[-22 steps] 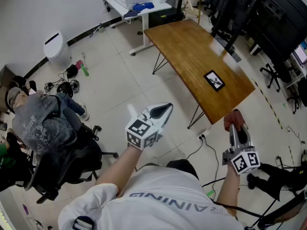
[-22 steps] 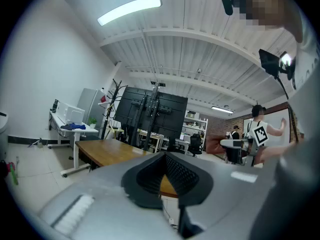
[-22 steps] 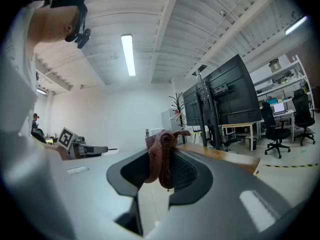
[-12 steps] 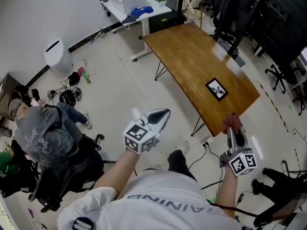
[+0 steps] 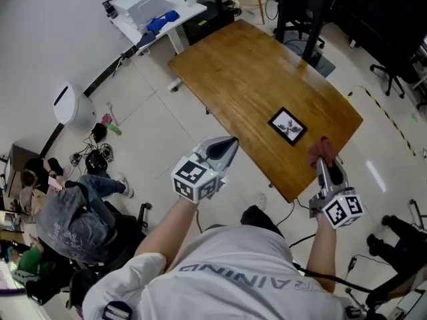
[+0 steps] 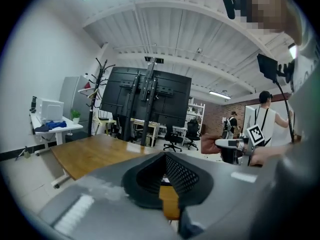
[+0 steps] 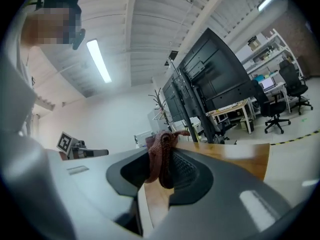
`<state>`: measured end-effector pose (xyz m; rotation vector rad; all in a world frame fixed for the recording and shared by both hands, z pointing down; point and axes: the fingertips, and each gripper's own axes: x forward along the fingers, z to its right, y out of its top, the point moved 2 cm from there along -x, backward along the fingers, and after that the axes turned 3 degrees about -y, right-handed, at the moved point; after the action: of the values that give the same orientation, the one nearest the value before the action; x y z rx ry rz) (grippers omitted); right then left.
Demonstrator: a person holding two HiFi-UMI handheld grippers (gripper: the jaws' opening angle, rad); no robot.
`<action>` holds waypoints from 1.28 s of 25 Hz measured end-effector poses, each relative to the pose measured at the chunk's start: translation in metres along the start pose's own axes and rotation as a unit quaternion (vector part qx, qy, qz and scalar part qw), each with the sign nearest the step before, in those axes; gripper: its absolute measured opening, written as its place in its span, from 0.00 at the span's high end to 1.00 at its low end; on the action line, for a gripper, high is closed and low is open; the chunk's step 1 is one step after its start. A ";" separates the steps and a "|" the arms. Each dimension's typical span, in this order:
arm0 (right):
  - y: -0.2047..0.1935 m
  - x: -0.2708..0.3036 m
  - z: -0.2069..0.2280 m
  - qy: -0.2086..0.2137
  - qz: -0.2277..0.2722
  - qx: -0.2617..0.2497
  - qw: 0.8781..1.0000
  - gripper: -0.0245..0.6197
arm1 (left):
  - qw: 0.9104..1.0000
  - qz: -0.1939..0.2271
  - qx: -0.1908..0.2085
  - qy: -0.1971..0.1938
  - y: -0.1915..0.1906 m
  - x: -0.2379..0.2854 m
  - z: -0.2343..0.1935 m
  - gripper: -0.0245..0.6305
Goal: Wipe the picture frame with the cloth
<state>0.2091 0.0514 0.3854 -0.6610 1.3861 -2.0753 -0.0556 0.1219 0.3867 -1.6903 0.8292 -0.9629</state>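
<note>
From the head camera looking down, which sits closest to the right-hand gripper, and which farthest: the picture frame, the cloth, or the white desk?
1. Cloth: pinched in the right gripper itself, at its tip.
2. Picture frame: lying flat on the wooden table, just ahead and to the left.
3. White desk: beyond the table's far end, near the wall.

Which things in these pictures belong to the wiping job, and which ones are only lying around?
For the job: frame, flat on the table; cloth, held in the right gripper.

Lying about: bin, floor cables, white box, blue item.
</note>
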 end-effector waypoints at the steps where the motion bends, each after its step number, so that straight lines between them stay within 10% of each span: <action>1: 0.000 0.008 0.007 0.004 -0.001 0.006 1.000 0.80 | 1.000 -0.006 0.006 -0.003 0.006 0.015 -0.002 0.96; 10: -0.002 0.046 0.058 -0.002 -0.019 0.014 1.000 0.80 | 0.998 -0.036 0.014 -0.040 0.015 0.116 -0.017 0.96; 21: -0.006 0.070 0.081 -0.109 -0.028 0.035 0.993 0.80 | 0.987 -0.083 0.011 -0.138 0.000 0.207 -0.061 0.96; 32: -0.026 0.115 0.090 -0.183 -0.021 0.081 0.980 0.80 | 0.954 -0.209 0.027 -0.216 -0.090 0.250 -0.082 0.96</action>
<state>0.1811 -0.0780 0.4520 -0.9522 0.9934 -1.9492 -0.0072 -0.1030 0.5436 -1.9721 0.1559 -0.8297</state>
